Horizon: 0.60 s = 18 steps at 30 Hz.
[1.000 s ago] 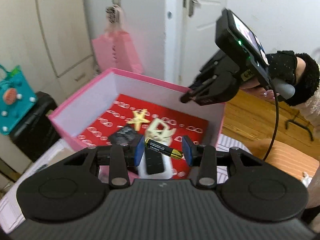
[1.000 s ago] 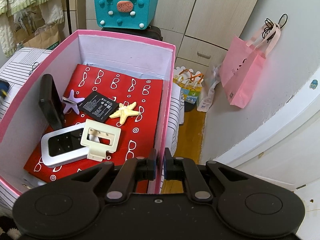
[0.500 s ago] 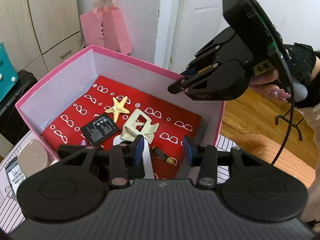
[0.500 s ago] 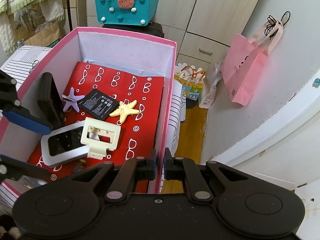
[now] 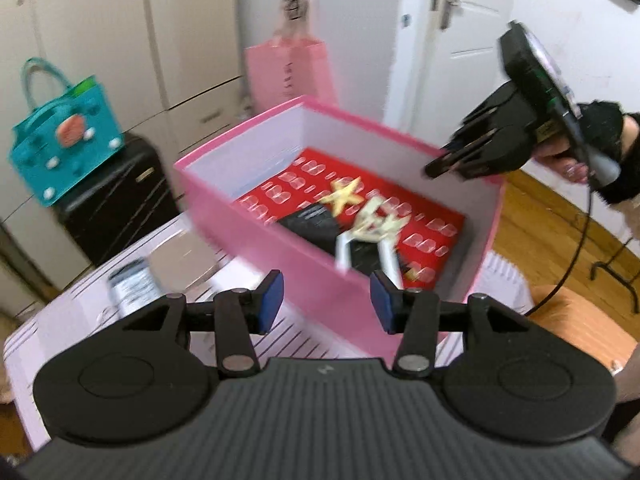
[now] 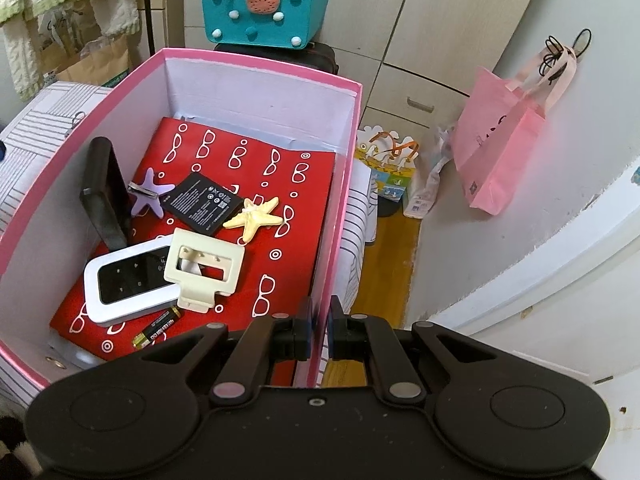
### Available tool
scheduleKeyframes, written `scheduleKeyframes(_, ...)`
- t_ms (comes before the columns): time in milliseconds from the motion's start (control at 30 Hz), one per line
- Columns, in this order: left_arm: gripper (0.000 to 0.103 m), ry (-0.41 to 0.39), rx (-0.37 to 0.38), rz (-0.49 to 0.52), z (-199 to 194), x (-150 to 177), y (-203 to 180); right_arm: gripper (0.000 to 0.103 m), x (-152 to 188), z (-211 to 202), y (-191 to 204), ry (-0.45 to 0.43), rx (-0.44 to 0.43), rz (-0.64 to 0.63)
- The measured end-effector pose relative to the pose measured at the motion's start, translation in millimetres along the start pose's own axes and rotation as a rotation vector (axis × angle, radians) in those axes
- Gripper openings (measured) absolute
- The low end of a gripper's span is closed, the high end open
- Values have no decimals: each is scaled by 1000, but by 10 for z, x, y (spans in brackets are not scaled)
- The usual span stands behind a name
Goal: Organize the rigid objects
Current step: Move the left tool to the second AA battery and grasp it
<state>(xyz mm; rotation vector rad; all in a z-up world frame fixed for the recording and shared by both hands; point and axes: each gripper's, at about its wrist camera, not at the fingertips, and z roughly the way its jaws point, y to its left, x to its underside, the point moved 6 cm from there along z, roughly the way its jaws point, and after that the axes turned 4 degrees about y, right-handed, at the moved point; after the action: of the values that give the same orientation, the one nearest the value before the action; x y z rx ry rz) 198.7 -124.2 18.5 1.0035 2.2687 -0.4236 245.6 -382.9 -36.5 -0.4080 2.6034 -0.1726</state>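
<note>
Pink box (image 6: 348, 128) on a striped surface (image 5: 280, 332), red liner inside with 1 battery (image 6: 157, 327) near the front wall, a white device (image 6: 120, 284), a cream clip (image 6: 204, 272), a flat black battery pack (image 6: 208, 204), 2 starfish shapes (image 6: 256, 218). Smeared by motion blur in the left view; small items on the striped surface unreadable. Left gripper (image 5: 326, 302) spread wide, empty, poised outside the box's near wall. Right gripper (image 6: 319, 334) pinched on the box's right wall, gloved hand (image 5: 600, 152) gripping its handle.
</note>
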Motion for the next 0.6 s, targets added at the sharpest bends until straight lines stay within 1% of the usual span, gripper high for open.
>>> scheduleKeyframes(200, 47, 52, -73, -31, 42, 402, 265, 10, 12, -5, -4, -10, -4, -5)
scheduleKeyframes(333, 47, 81, -112, -50, 122, 652, 387, 10, 22, -2, -32, -22, -32, -19)
scheduleKeyframes(467, 47, 84, -128, -62, 176, 816, 432, 10, 32, 50, -67, -9, -80, -32)
scheduleKeyframes(600, 47, 88, -144, -30, 243, 894, 387, 12, 28, 68, -84, -3, -120, -55)
